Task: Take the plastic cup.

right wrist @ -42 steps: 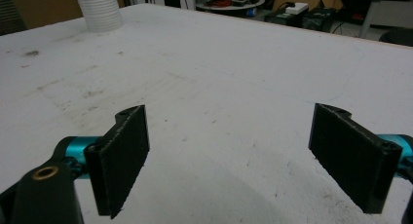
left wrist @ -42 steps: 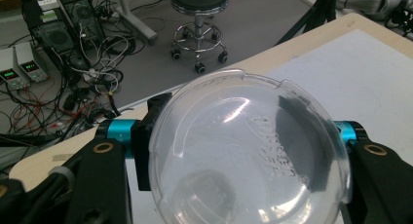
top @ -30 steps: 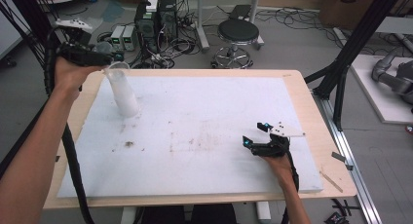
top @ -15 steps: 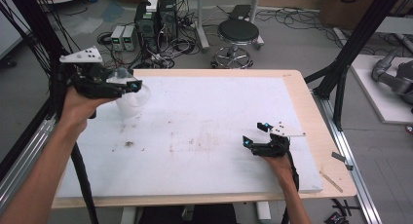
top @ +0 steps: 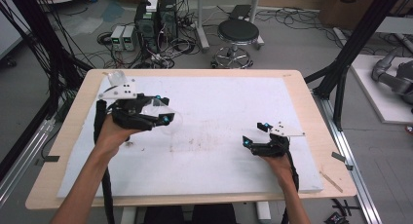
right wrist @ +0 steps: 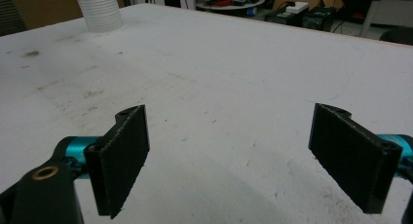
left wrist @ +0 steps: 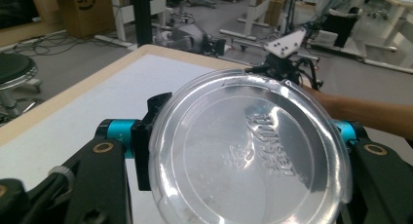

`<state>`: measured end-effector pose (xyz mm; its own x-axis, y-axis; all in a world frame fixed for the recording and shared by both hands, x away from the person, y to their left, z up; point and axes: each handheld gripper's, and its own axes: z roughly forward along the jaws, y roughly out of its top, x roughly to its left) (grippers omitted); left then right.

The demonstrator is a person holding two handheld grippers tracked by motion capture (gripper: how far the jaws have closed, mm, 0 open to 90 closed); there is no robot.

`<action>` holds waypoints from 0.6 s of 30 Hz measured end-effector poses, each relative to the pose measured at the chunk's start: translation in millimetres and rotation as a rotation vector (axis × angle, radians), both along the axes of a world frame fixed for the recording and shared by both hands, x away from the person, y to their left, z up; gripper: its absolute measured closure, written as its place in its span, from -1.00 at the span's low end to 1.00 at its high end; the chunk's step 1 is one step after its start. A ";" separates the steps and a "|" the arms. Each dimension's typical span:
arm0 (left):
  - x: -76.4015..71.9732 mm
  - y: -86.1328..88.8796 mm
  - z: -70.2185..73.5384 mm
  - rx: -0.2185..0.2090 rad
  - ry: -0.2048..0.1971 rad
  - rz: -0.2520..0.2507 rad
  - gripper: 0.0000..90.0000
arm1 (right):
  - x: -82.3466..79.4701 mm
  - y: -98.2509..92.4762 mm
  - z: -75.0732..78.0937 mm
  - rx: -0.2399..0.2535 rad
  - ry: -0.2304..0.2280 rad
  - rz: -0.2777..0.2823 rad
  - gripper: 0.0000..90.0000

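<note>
My left jaws (top: 163, 114) grip a clear cup (left wrist: 248, 153) held sideways above the bench (top: 302, 92), my right jaws (right wrist: 243, 156) rest open, so next I'd probably set it down upright.

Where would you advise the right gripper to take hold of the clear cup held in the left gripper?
Across the clear cup's side wall beyond the left gripper, coming from the right gripper's side: the cup lies level, its base end between the left jaws, and its far end seems free.
</note>
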<state>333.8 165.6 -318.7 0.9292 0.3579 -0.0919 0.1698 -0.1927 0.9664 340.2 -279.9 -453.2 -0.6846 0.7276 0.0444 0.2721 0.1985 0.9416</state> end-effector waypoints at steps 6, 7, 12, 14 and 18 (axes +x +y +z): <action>-4.6 -10.0 -22.3 -0.011 0.017 -0.044 -0.12 | 0.6 0.2 -0.1 -0.004 -0.002 -0.001 -0.67; -4.7 -11.0 -25.5 -0.016 0.021 -0.049 -0.12 | 0.5 0.1 0.1 -0.007 -0.003 -0.003 -0.67; -5.4 -14.3 -34.5 -0.009 0.013 -0.083 -0.12 | 0.4 0.6 0.0 -0.008 0.005 -0.002 -0.67; -6.0 -14.2 -36.3 -0.027 0.008 -0.094 -0.12 | 0.8 0.5 0.0 -0.009 -0.001 0.001 -0.67; -7.0 -13.6 -39.7 -0.025 0.004 -0.100 -0.12 | 0.5 0.7 0.0 -0.006 0.007 -0.002 -0.67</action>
<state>326.8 152.0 -358.4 0.9598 0.2608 -0.1034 0.1547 -0.1844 0.9706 340.7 -279.2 -453.2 -0.6827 0.7293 0.0449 0.2794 0.2038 0.9383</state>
